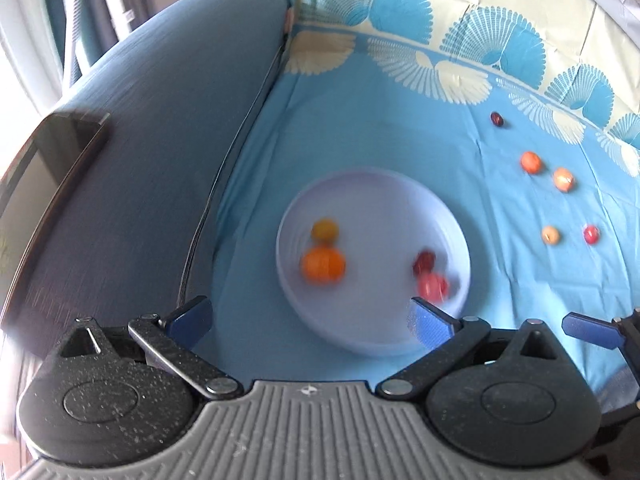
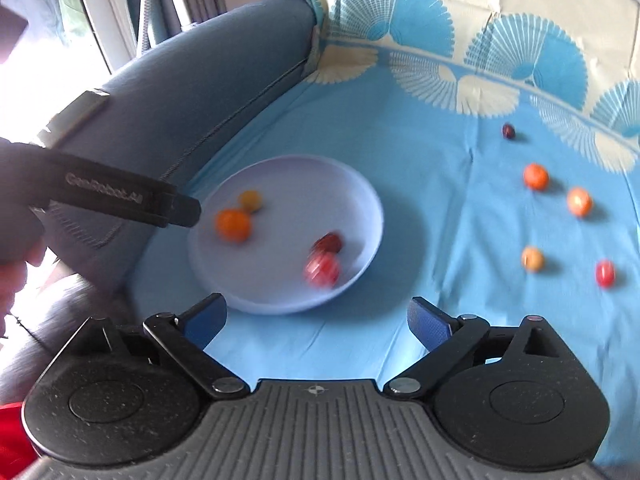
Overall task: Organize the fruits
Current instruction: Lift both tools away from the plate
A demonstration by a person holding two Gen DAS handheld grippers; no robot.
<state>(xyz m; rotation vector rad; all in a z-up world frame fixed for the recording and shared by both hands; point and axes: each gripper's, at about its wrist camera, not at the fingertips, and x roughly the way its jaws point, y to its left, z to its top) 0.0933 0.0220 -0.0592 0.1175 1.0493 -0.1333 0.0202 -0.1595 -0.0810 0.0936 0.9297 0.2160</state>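
Both grippers' jaws stood released, gripping nothing. Ahead of the left gripper (image 1: 310,318) sat a pale lavender bowl (image 1: 376,184) holding a blurred orange fruit (image 1: 323,266), a smaller yellow fruit (image 1: 325,230) and two red fruits (image 1: 430,278). Beyond the right gripper (image 2: 316,316), five small fruits (image 2: 535,176) lay scattered on the blue cloth (image 2: 440,184).

One text can be read, in the right wrist view: pale, blurred lettering along the side of the black left gripper (image 2: 132,200) at the left edge, which looks like "GenRobot.AI", though the blur leaves some letters uncertain. Both gripper housings bear a small round cross mark (image 2: 318,390) at the centre, without letters.
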